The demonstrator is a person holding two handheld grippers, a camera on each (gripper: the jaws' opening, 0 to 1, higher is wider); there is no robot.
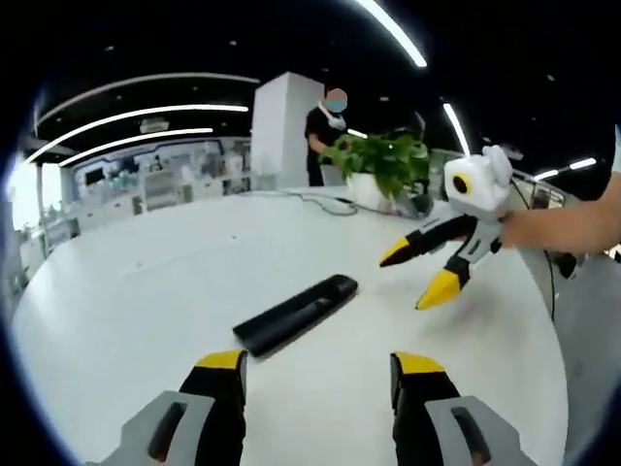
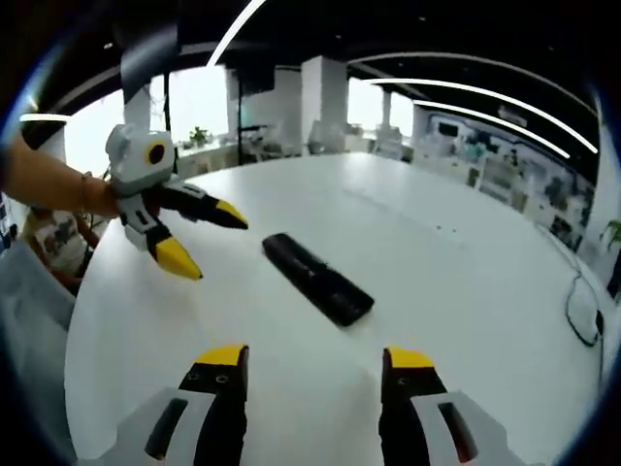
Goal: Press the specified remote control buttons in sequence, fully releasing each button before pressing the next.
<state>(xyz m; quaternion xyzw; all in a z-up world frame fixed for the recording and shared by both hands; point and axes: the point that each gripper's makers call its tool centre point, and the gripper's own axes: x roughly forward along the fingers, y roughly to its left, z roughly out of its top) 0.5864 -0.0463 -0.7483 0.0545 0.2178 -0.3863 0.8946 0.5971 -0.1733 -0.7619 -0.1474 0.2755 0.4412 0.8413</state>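
Black remote [image 1: 296, 314] on white table [image 1: 146, 291], buttons indistinct, left gripper [image 1: 315, 377] and right gripper [image 2: 312, 372] spread wide, empty

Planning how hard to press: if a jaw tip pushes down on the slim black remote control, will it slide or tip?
The slim black remote control lies flat and long, so tipping seems unlikely. The smooth white table looks slick, so an off-centre press might slide or spin it. It looks rigid.
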